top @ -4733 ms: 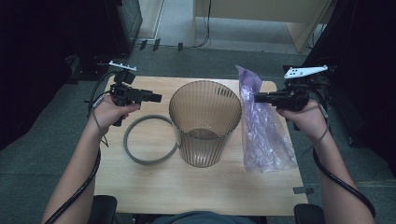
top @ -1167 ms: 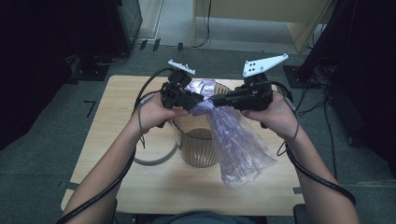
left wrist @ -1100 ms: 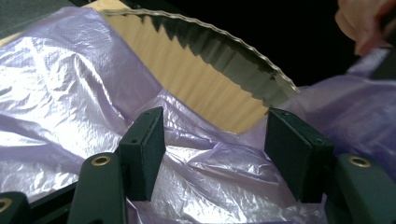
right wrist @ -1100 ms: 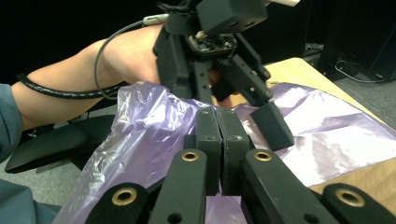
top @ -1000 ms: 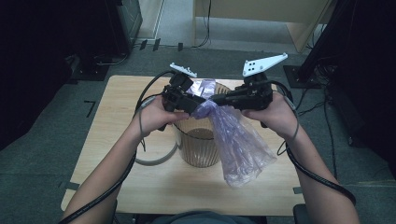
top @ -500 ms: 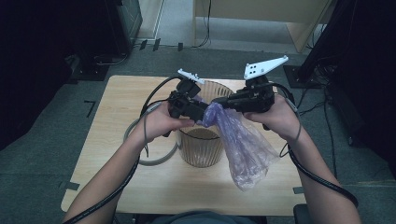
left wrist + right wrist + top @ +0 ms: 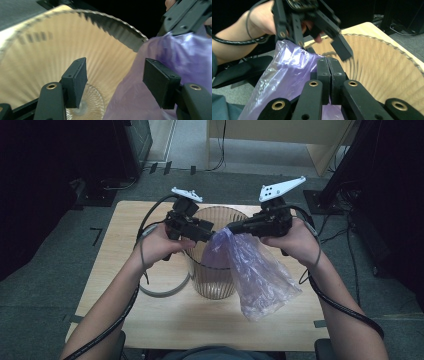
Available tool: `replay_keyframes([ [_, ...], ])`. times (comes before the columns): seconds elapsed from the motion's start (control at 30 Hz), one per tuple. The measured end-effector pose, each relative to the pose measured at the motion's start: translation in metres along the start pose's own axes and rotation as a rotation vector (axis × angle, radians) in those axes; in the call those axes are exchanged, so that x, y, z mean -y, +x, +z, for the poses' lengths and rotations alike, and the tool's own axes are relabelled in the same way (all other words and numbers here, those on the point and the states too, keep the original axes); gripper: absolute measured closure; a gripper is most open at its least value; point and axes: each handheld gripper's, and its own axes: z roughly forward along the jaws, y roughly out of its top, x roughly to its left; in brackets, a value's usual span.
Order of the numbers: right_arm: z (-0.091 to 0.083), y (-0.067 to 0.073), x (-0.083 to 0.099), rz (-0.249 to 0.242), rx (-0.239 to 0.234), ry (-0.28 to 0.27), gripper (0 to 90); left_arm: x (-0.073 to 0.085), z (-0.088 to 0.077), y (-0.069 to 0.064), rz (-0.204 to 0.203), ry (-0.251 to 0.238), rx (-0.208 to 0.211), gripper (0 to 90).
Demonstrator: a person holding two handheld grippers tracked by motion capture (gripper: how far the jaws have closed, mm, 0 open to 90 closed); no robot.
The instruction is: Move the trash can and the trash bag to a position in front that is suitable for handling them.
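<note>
High view shows both my forearms reaching up from the near desk (image 7: 150, 320) edge, hands level above the ribbed bin (image 7: 216, 270). My right gripper (image 7: 328, 75) has its jaws pressed together, pinching the purple bag (image 7: 255, 275), which hangs down the bin's right side. My left gripper (image 7: 115, 82) is spread, jaws just widening, bag film between them unpressed, over the bin's open mouth. A grey ring (image 7: 160, 292) lies left of the bin.
</note>
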Motion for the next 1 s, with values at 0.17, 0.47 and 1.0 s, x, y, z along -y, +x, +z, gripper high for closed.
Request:
replay_keyframes([
  [0.17,0.007,-0.009,-0.007,0.005,0.016,0.011,89.8,-0.001,-0.022,0.008,-0.003,-0.051,-0.041,35.0],
  [0.47,0.019,-0.032,-0.018,0.037,0.06,0.025,89.6,0.005,-0.044,0.02,0.003,-0.134,-0.086,35.1],
  [1.0,0.037,-0.06,-0.021,0.061,0.133,0.014,48.7,0.01,-0.052,0.026,0.02,-0.195,-0.118,33.6],
])
